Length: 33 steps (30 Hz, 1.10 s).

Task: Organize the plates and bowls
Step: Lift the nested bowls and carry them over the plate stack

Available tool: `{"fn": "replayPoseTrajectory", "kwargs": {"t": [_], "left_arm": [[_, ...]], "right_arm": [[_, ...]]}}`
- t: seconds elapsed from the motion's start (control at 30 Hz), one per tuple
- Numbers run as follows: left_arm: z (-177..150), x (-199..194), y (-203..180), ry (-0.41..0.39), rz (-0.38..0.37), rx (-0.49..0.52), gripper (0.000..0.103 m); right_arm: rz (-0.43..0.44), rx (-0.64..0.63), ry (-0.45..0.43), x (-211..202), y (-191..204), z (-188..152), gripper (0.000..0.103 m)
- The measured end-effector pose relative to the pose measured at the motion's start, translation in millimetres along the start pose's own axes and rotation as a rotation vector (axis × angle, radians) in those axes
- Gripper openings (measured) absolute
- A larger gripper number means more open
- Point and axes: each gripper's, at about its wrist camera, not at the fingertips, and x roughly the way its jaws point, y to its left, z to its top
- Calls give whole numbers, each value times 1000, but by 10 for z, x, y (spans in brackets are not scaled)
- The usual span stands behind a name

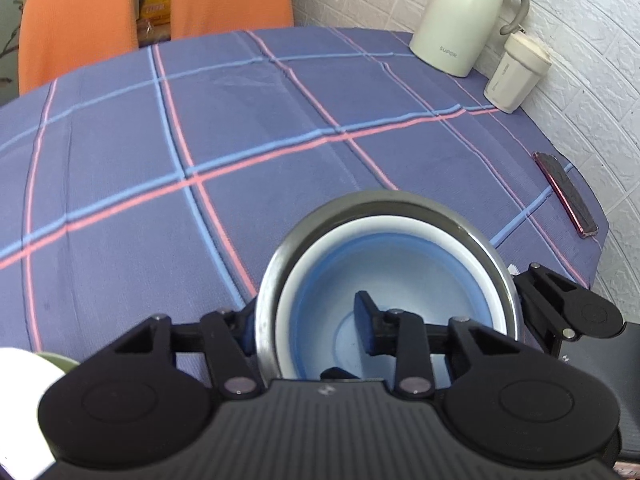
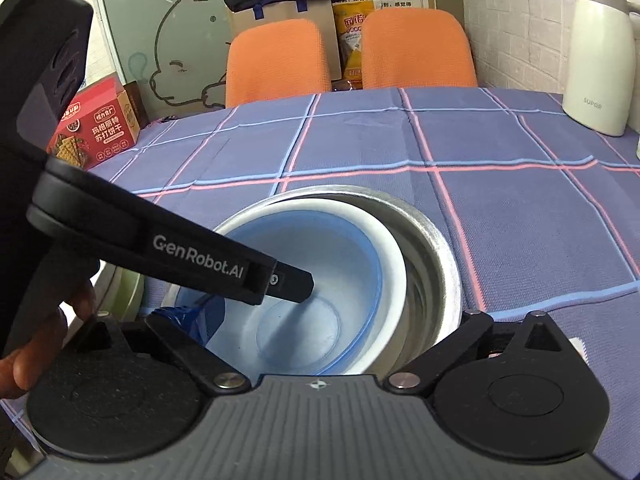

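Note:
Three bowls sit nested on the checked tablecloth (image 1: 160, 184): a steel bowl (image 1: 384, 199) outermost, a white bowl (image 1: 360, 225) inside it, and a blue bowl (image 1: 416, 268) innermost. My left gripper (image 1: 304, 320) is shut on the stack's left wall, one finger outside the steel rim and the other inside the blue bowl. In the right wrist view that inner finger (image 2: 280, 276) reaches into the blue bowl (image 2: 320, 280). My right gripper (image 2: 320, 332) stands open at the stack's near side. Its right fingertip is hidden behind the steel bowl (image 2: 440, 248).
A pale dish (image 1: 24, 400) with a green one (image 1: 60, 360) lies at the left. A cream jug (image 1: 460, 20), a cup (image 1: 516, 72) and a phone (image 1: 568, 192) line the brick wall. A red cracker box (image 2: 96, 124), orange chairs (image 2: 280, 60) and a hand (image 2: 36, 340) also show.

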Motion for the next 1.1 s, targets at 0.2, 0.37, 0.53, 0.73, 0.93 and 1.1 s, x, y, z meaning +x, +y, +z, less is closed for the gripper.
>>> {"fn": "replayPoseTrajectory", "kwargs": {"t": [0.2, 0.37, 0.53, 0.73, 0.93, 1.1], "left_arm": [[102, -319, 91, -48, 14, -2, 33], [13, -783, 353, -94, 110, -24, 34], [-276, -1166, 705, -108, 225, -82, 35], [-728, -1378, 1152, -91, 267, -180, 36], [-955, -1301, 1394, -80, 233, -222, 37], [-1039, -1291, 1420, -126, 262, -196, 45]], "right_arm": [[13, -6, -18, -95, 23, 156, 88], [56, -68, -54, -146, 309, 333, 88], [174, -120, -71, -81, 733, 411, 88], [301, -181, -23, 54, 1235, 324, 88], [311, -222, 49, 114, 1540, 126, 88], [279, -238, 84, 137, 1662, 6, 88]]}}
